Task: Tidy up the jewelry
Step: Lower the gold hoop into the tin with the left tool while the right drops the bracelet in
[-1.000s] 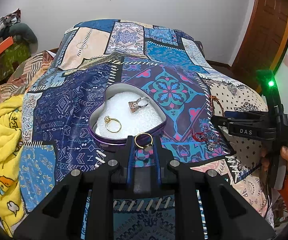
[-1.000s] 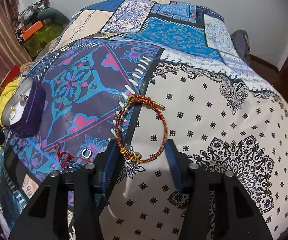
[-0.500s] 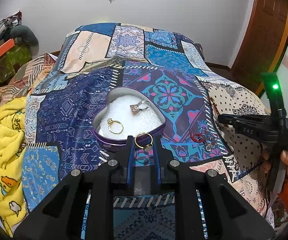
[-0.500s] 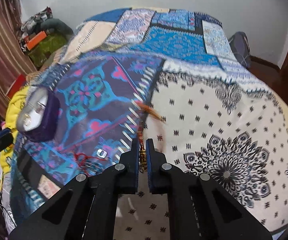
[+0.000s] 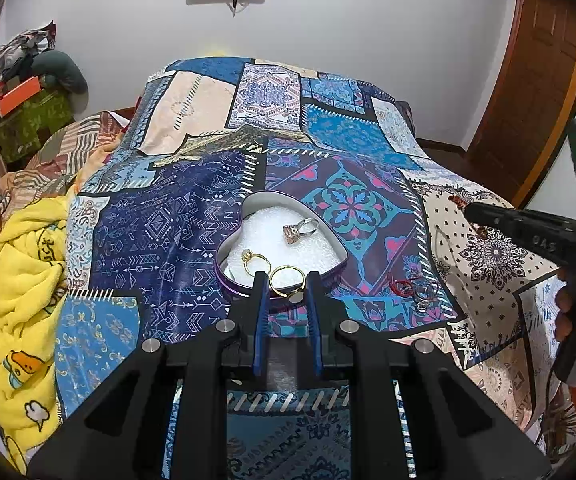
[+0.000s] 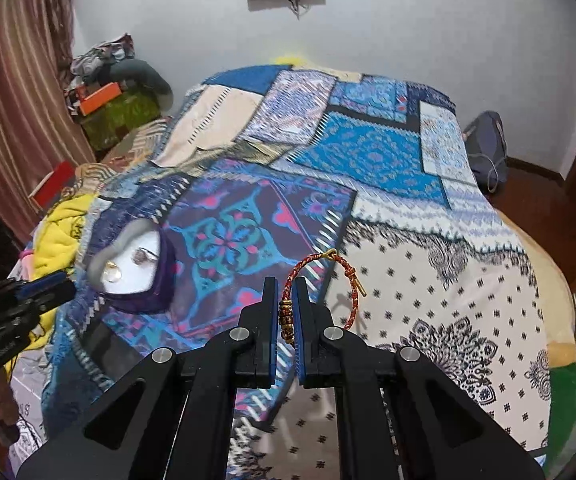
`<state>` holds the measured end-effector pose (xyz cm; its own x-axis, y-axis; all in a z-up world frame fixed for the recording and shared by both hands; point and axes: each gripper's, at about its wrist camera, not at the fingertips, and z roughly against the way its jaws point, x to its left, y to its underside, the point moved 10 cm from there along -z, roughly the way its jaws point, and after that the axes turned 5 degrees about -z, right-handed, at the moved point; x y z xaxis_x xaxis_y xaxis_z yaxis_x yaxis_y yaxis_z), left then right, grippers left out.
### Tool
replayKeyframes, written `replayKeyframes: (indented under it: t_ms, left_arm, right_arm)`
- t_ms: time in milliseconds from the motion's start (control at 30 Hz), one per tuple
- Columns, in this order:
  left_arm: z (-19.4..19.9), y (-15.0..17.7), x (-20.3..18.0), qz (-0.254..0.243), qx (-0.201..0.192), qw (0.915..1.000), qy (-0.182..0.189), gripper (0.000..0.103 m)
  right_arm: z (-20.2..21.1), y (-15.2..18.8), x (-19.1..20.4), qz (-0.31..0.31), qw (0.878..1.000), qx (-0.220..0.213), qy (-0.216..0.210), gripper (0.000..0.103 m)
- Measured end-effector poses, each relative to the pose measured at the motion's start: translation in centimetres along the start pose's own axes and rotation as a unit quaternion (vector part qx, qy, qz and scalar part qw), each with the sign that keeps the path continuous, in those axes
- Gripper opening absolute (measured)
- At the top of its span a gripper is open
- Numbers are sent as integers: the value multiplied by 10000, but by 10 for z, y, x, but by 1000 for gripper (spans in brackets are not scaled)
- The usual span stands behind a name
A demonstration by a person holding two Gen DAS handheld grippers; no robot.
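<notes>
a ring and a bracelet are held in the two grippers above the patchwork bedspread point(image 5: 192, 240).

the left gripper point(image 5: 286, 280) is narrowed onto a gold ring point(image 5: 286, 279), held just at the near rim of the heart-shaped tin point(image 5: 232, 280). inside the tin, a second gold ring point(image 5: 254, 259) and a silver stone ring point(image 5: 299, 230) are seen on white padding. the right gripper point(image 6: 286, 292) is closed almost fully on the beaded part of a red-gold cord bracelet point(image 6: 347, 280), lifted clear of the bedspread. a red tangle of jewelry point(image 5: 411, 289) is noted near the bedspread's near edge, right of the tin.
</notes>
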<state>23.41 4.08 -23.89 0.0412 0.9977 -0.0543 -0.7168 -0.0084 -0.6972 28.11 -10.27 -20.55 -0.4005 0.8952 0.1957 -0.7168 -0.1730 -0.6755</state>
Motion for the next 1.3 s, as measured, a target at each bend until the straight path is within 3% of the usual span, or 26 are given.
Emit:
replayKeyframes:
  t_ms: [333,633,933,1300]
  left_arm:
    - [1,-10,20,39,-96,9999,-122,17]
    - [-13,-8,28,30,-1,10000,49,17]
    - [-32,1,29,7,143,9997,217,17]
    - [-32,-3,30,-26,122,9994,327,17]
  right_arm:
    - [-3,-23,69,301,9968,-160,-718,6]
    - [-38,-19,132,560,9896,217,-1308,6]
    - [-71,-4,149,571,9837,818,-1498,6]
    - [-78,5,151,506,9790,1252,-1526,6]
